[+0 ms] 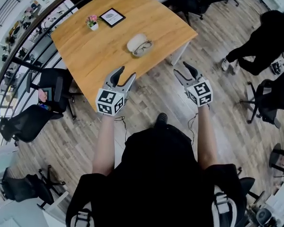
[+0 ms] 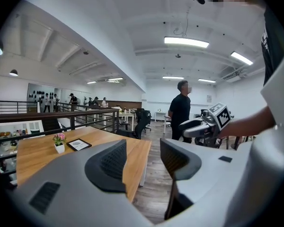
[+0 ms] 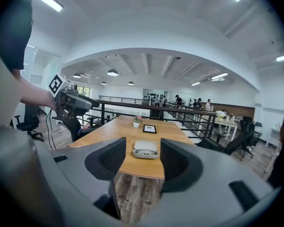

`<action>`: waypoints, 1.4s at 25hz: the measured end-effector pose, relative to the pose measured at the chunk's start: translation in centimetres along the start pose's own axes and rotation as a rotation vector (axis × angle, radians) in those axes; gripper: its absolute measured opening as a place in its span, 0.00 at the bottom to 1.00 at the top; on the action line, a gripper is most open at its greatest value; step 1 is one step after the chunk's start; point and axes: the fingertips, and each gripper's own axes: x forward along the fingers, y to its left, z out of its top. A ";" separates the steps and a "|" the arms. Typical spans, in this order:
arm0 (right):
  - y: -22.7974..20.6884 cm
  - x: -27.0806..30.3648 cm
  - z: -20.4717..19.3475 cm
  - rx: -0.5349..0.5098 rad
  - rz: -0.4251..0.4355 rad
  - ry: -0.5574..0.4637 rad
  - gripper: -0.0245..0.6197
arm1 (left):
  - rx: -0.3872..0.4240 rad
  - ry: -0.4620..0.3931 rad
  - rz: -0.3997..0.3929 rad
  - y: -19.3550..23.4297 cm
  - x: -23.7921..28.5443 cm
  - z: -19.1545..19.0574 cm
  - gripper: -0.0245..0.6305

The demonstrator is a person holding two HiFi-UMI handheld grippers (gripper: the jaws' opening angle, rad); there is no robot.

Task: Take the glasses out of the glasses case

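We see a white case (image 1: pixel 138 43) on a honey wood-grain table (image 1: pixel 85 56), pink flowers (image 1: pixel 91 19); left gripper (image 1: pixel 126 74) and right gripper (image 1: pixel 183 69) grey.

Right hand-held gripper (image 3: pixel 143 161), jaws apart; glasses case (image 3: pixel 146 149) on table (image 3: pixel 125 137).

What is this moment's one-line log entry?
left gripper open, empty | right gripper open, empty | white oval glasses case open on wooden table, dark-rimmed glasses inside

No writing can be read: the small black-framed card (image 1: pixel 112 17) at the far side of the light wooden table (image 1: pixel 85 56) bears print too small to make out.
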 end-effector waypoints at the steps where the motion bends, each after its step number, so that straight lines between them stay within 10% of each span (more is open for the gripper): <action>1: -0.9 0.3 -0.1 0.003 0.006 -0.006 0.41 | 0.003 0.005 0.009 0.0 0.6 0.1 0.41; 20: -7.6 3.7 -3.3 0.053 0.057 0.022 0.40 | -0.027 0.076 0.054 0.7 7.8 -1.2 0.41; 35: -11.2 12.9 -1.7 0.085 -0.029 0.074 0.39 | -0.054 0.122 -0.076 9.4 15.2 -2.8 0.40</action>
